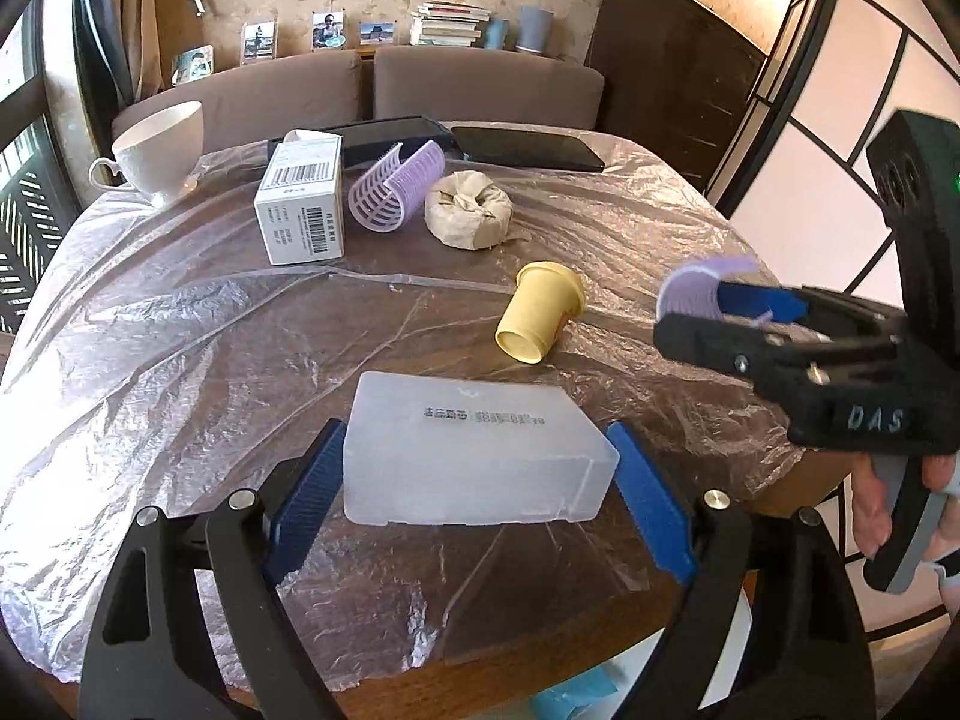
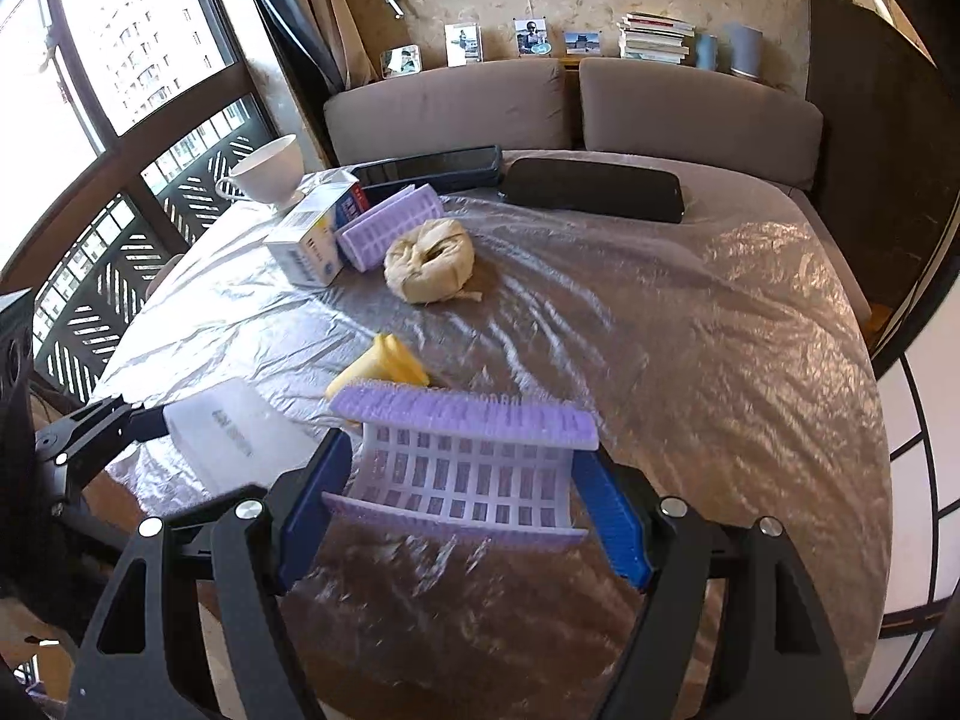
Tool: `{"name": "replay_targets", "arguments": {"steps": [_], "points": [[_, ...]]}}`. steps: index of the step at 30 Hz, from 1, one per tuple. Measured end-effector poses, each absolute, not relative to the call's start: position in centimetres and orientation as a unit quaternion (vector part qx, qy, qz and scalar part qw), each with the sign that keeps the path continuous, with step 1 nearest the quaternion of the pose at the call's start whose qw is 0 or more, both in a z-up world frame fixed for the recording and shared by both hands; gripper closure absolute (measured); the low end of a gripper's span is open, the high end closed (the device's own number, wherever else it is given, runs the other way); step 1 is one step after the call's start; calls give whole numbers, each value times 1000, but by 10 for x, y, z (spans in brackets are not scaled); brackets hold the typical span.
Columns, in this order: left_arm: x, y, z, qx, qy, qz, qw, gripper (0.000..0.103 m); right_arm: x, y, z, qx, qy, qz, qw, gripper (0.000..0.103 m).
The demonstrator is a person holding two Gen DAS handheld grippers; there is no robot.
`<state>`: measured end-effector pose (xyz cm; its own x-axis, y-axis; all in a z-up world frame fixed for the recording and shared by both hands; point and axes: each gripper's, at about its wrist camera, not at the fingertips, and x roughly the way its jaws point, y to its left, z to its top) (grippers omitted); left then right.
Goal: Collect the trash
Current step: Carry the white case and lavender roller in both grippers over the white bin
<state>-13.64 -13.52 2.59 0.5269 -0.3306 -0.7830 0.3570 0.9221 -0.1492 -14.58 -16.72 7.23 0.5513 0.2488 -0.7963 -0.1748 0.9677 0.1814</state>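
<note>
1. Presently, a purple hair roller (image 2: 465,468) is clamped between the blue pads (image 2: 618,525) of the right gripper (image 2: 462,516), above the plastic-covered table (image 2: 690,360).
2. A frosted plastic box (image 1: 474,456) on the table is straddled by the wide-spread left gripper (image 1: 477,504); whether its pads press on the box cannot be told.
3. Beyond, a yellow cup (image 1: 540,315) is seen lying on its side.
4. A second purple roller (image 1: 396,186), a crumpled paper wad (image 1: 468,210), a white carton (image 1: 300,210) and a teacup (image 1: 162,144) are set farther back.

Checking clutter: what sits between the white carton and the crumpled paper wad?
A purple hair roller lies between white carton and paper wad, visible in both wrist views.
</note>
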Motion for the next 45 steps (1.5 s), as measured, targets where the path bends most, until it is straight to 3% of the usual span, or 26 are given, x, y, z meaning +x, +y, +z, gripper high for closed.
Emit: {"name": "replay_targets", "arguments": {"steps": [45], "points": [[-183,-102,54,18,433,-206,877,16,-233,-137,85,8,482,170,859,29]]}}
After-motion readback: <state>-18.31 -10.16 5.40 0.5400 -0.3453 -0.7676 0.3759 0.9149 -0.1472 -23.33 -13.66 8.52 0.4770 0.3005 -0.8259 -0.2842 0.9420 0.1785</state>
